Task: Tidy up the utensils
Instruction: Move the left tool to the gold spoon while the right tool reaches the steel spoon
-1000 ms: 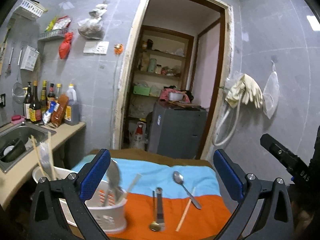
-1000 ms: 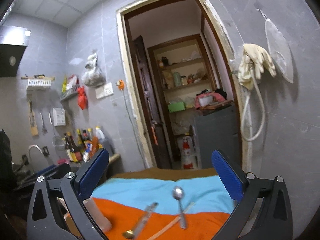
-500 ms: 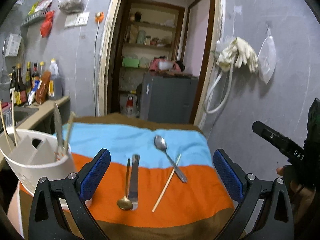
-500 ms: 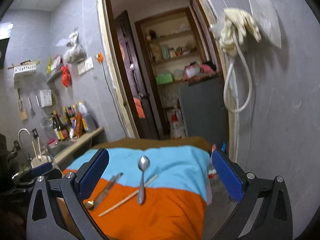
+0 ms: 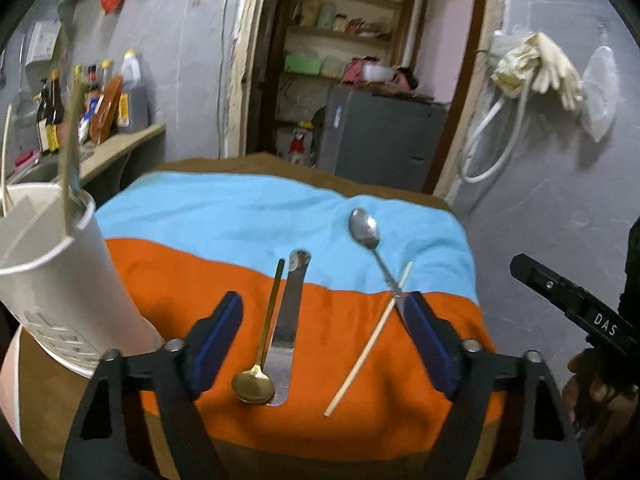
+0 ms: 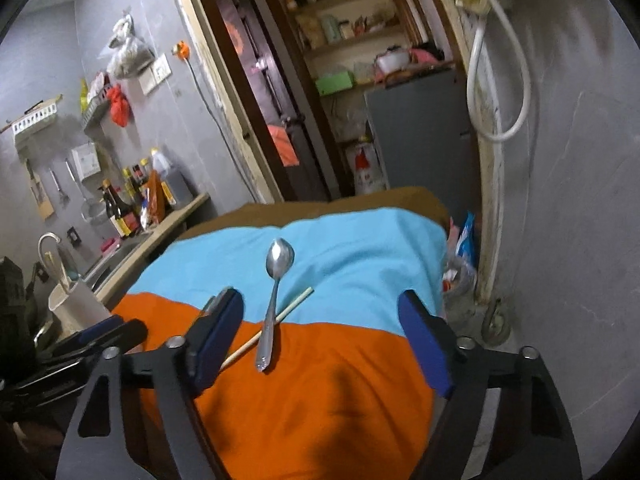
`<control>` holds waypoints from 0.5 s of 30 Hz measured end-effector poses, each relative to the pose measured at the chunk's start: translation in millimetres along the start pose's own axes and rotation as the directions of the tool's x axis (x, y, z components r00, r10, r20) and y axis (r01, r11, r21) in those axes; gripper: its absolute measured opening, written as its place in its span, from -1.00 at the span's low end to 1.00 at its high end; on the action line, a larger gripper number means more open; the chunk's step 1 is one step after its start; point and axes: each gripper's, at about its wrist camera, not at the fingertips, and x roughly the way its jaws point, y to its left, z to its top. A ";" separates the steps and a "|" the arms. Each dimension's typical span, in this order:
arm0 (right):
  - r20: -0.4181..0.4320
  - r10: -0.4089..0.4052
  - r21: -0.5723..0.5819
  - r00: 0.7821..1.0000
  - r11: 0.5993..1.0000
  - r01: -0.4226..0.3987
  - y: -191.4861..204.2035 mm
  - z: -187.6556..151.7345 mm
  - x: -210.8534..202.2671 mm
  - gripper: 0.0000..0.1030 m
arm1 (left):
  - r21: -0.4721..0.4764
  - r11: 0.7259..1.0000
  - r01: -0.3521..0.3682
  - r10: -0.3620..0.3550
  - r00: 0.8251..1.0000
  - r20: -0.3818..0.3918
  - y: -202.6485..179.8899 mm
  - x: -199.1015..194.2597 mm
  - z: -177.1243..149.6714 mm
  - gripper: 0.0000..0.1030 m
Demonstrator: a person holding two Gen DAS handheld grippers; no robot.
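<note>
Steel and brass utensils lie loose on the striped cloth that covers the bench [image 5: 280,216]: a gold spoon [image 5: 260,344] with its bowl nearest the camera, a flat metal spatula [image 5: 286,328] touching it on the right, a pale chopstick [image 5: 370,340] and a silver spoon [image 5: 366,240] whose handle crosses over the chopstick. None of them is held.

Compared with a second ago, both views have dropped from the doorway and shelves to the cloth, and the utensils now fill the lower middle of each picture. Both tools have just been closing from their widest stance, with nothing pressed between the pads; they stand apart. I judge this as the approach to a first pick, with sorting into the white holder [image 5: 60,280] not yet begun for these four pieces.

From the left wrist view, the left tool [image 5: 320,340] brackets the gold spoon and spatula, which lie between its pads nearer the left one, while the chopstick runs close to the right pad. From the right wrist view, the right tool [image 6: 320,340] has the silver spoon [image 6: 274,296] just right of its left pad, its handle end between the fingers. The holder stands at the left edge of the cloth, already carrying a few upright sticks, beside the left tool.
</note>
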 end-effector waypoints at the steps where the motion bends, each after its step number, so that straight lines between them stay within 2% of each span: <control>1: -0.013 0.005 0.002 1.000 1.000 -0.005 -0.9 1.0 4.3 0.40 | -0.008 1.000 -0.010 0.010 1.000 -0.010 0.8 4.4 0.4 0.28; 3: -0.031 0.014 0.000 0.999 1.000 -0.014 -1.7 2.4 11.8 0.32 | -0.028 0.999 -0.039 0.037 0.998 -0.041 4.5 17.6 1.9 0.09; 9: -0.104 0.053 -0.044 0.993 0.997 -0.058 8.8 11.3 44.5 0.16 | -0.062 0.989 -0.131 0.123 0.986 -0.114 15.7 47.7 5.6 -0.23; 15: -0.199 0.095 -0.109 0.976 0.987 -0.118 29.0 14.3 81.3 -0.15 | -0.092 0.978 -0.186 0.166 0.966 -0.196 30.6 71.5 1.8 -0.50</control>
